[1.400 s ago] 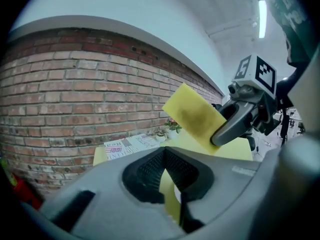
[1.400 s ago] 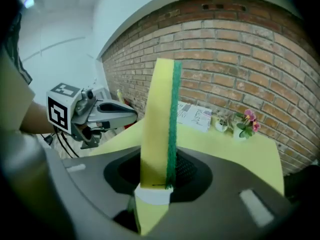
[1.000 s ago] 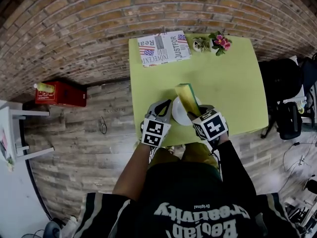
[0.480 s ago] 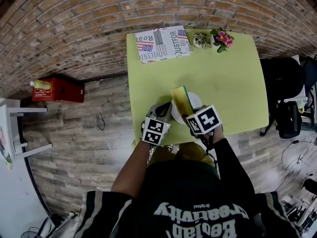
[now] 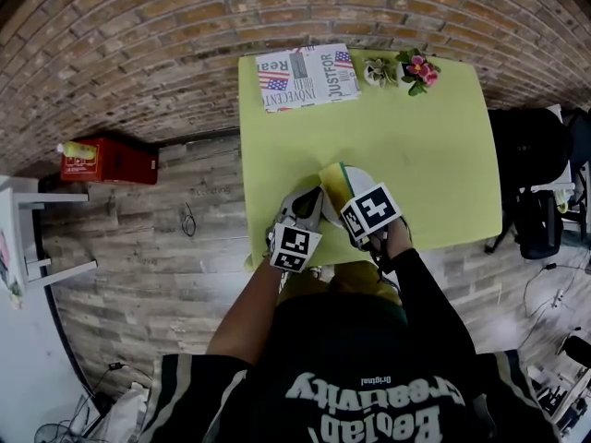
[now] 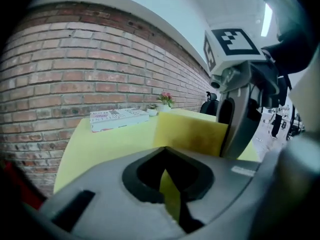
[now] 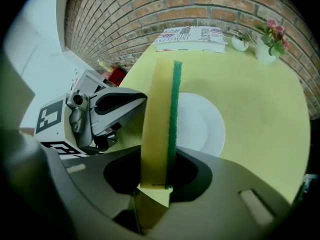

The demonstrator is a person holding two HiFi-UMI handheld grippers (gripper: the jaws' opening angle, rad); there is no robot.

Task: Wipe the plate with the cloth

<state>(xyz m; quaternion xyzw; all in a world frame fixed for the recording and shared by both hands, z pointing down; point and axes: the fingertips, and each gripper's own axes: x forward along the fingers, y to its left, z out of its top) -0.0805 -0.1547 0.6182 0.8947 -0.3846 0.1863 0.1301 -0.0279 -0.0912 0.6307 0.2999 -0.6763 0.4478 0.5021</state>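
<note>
Currently the right gripper (image 7: 152, 199) has its fingers clenched on the lower end of the cloth (image 7: 156, 114), a yellow pad with a green edge strip. The cloth stands upright on edge over the left part of the plate (image 7: 202, 126); contact between them cannot be confirmed. The plate lies flat on the tabletop (image 7: 262, 109), near its front edge. The left gripper (image 6: 170, 196) sits just beside the plate on its left. Its fingers are drawn almost together, with only a sliver of tabletop colour between them and nothing visibly gripped. The cloth hides whether their tips touch the rim. Step in hand, as judged: wiping. To do it well, tilt the cloth so that a broad face, not the narrow edge, meets the plate. Press lightly and sweep from rim to rim in overlapping passes. Steady the plate at its rim with the left gripper so that it does not slide. Grip the cloth firmly, since its long free end is likely to bend under load. Containers: the visible part of the plate is bare and white. At the far edge, well apart, a pot (image 7: 265, 49) holds pink flowers and a smaller pot (image 7: 240, 43) holds a small plant, beside a book (image 7: 192, 34).
</note>
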